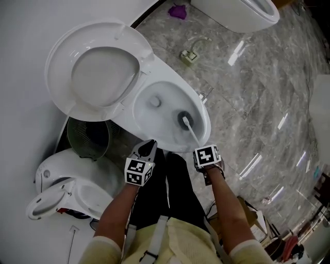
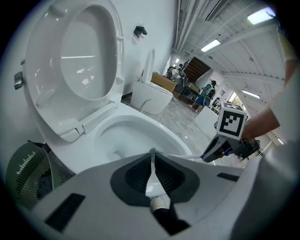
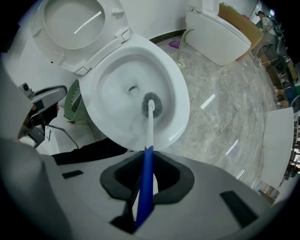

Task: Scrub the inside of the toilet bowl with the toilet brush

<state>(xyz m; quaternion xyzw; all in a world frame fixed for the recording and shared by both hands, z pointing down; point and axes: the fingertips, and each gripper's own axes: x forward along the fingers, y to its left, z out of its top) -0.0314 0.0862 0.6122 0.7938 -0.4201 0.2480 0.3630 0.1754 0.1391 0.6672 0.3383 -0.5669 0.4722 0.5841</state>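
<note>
The white toilet has its lid and seat raised, and its bowl lies just ahead of me. The toilet brush has a blue handle and a white shaft. Its grey bristle head rests inside the bowl on the right side, beside the drain. My right gripper is shut on the blue handle and hovers over the bowl's near rim. My left gripper is shut with nothing in it, just left of the bowl's front.
A green mesh wastebasket stands left of the toilet. Another white toilet unit sits at the lower left, a third at the top right. A purple item and a hose fitting lie on the marble floor.
</note>
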